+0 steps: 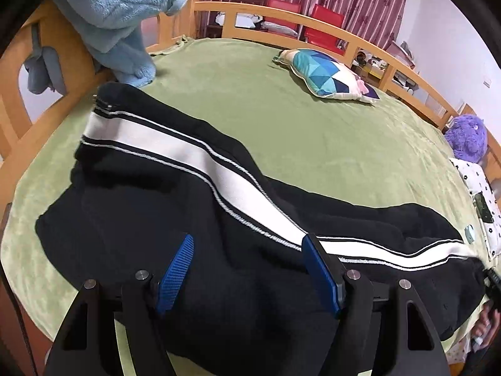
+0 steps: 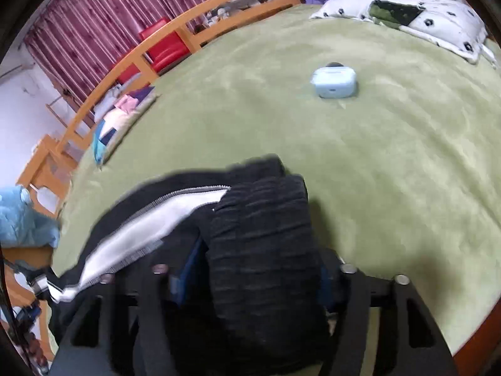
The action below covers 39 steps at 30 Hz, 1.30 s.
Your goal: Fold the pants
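The black pants (image 1: 194, 206), with a white side stripe (image 1: 175, 153) down the leg, lie spread on the green bed (image 1: 328, 144). In the left wrist view their long axis runs from about ten o'clock, near the blue plush toy (image 1: 125, 15), down to about four o'clock, where the ribbed end sits at the bed's near edge. The stripe follows the same line, so any fold has to travel along that diagonal.

The left tool (image 1: 247, 269) hangs over the middle of the pants with its blue pads well apart; black cloth lies beneath and between them, but neither pad presses on it, so I judge it is not gripping.

In the right wrist view the ribbed end (image 2: 263, 238) is bunched directly between the fingers of the right tool (image 2: 260, 282), at six o'clock in that blurred picture. The pads appear closed on the cloth, though the blur hides the contact itself. The rest of the garment trails off toward eight o'clock.

The right hand is therefore at the end, the left at mid-length. A small pale blue case (image 2: 334, 82) lies well apart at one o'clock.
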Motion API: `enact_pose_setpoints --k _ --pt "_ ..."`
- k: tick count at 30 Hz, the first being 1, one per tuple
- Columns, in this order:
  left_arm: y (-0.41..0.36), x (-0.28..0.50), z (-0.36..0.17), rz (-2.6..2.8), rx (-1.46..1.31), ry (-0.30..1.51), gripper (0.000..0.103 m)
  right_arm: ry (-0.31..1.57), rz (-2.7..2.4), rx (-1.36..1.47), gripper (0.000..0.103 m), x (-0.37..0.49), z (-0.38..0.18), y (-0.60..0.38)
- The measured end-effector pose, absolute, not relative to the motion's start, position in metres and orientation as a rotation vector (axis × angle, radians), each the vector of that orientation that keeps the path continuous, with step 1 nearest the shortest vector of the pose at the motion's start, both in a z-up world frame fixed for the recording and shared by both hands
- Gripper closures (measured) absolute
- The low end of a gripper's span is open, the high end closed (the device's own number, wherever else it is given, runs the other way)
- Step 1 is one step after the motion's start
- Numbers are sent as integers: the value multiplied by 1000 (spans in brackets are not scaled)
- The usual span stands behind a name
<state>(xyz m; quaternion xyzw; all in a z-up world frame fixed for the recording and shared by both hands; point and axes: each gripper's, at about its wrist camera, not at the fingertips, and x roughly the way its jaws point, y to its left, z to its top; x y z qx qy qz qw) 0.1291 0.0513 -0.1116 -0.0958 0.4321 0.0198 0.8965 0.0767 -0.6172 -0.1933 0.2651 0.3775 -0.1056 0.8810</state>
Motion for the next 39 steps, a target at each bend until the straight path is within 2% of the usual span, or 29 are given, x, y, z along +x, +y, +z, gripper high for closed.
enact_pose_setpoints --k 2,4,6,7,8,9,12,13,16,18,23,27,29,31,32,34,35,37,39 --pt "54 126 -108 62 -189 883 33 675 -163 412 62 81 -153 -598" --pt "59 124 -105 83 -187 873 33 538 -150 370 62 78 -117 -592" --pt "63 123 -107 89 -194 874 33 482 -165 429 60 85 -102 -604" --pt "65 123 -108 93 -199 878 33 498 -190 441 57 93 -105 -610" --pt "66 122 -111 97 -204 883 33 543 -230 446 48 106 -116 -615" --pt "68 122 -114 98 -210 891 33 603 -263 437 44 117 -129 -617" --pt "73 120 -121 90 -211 917 33 847 -321 400 41 139 -180 -619" --pt "74 118 -123 89 -208 921 33 858 -322 396 39 132 -187 -619" --pt "78 113 -126 86 -208 929 33 821 -333 445 36 97 -187 -623" --pt "80 109 -128 78 -216 931 33 810 -356 498 29 72 -185 -626" --pt "76 105 -135 56 -224 944 33 795 -314 656 24 20 -200 -613" --pt "69 103 -139 34 -229 960 33 805 -256 861 23 19 -240 -606" --pt "66 100 -137 30 -217 956 33 730 -269 967 16 21 -253 -608" --pt "65 98 -136 35 -213 950 33 649 -253 1042 16 28 -251 -612" --pt "64 98 -136 38 -215 949 33 656 -242 1068 18 38 -251 -613" --pt "64 98 -137 42 -226 952 33 716 -289 1045 38 57 -249 -613" --pt "64 99 -137 44 -234 955 33 737 -287 1013 61 64 -244 -613" --pt "63 99 -135 49 -233 954 33 761 -221 899 68 75 -210 -615" --pt "64 98 -131 50 -221 937 33 620 -155 801 72 59 -150 -625"
